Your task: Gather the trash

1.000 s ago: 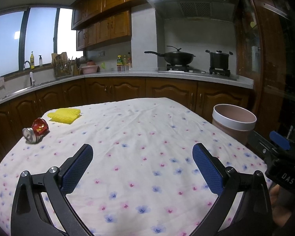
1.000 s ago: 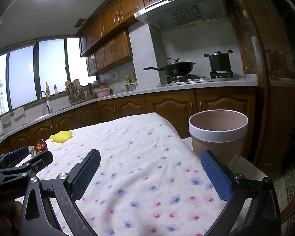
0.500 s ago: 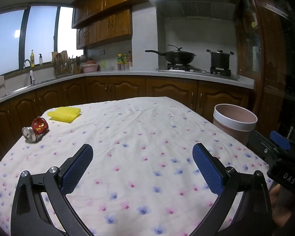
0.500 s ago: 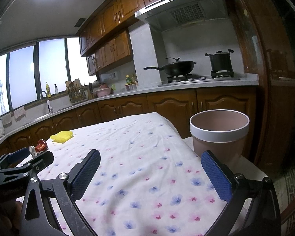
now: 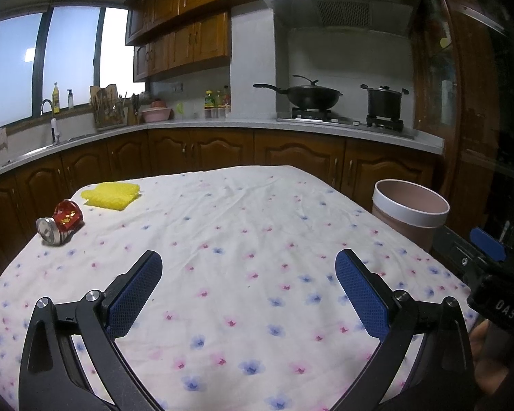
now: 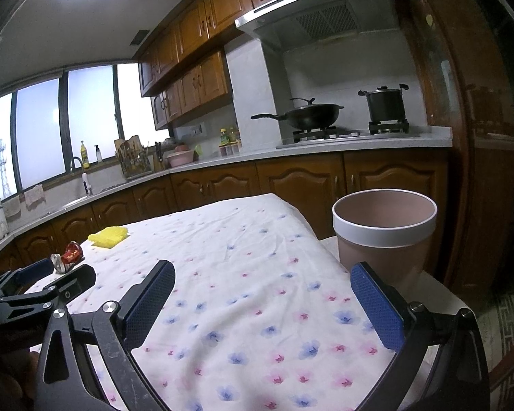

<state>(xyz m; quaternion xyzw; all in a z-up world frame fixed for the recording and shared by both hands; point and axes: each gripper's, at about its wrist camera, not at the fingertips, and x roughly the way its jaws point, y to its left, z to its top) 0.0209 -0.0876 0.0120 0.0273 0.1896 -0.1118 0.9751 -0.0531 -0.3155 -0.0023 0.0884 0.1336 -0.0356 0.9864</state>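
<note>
A crushed red can (image 5: 60,222) lies on its side at the table's far left; it also shows small in the right wrist view (image 6: 68,258). A yellow cloth (image 5: 111,195) lies behind it, also seen in the right wrist view (image 6: 109,236). A pink bin with a white rim (image 5: 409,214) stands off the table's right edge, close in the right wrist view (image 6: 383,236). My left gripper (image 5: 248,274) is open and empty above the near table. My right gripper (image 6: 262,293) is open and empty near the table's right edge, beside the bin.
The table carries a white cloth with flower print (image 5: 243,226). Behind it runs a wooden kitchen counter (image 5: 222,126) with a sink, a wok (image 5: 308,96) and a pot (image 5: 383,102) on the stove.
Both views have shifted only slightly; the left view has drifted a little so the bin sits a touch further right. Both grippers stay open.
</note>
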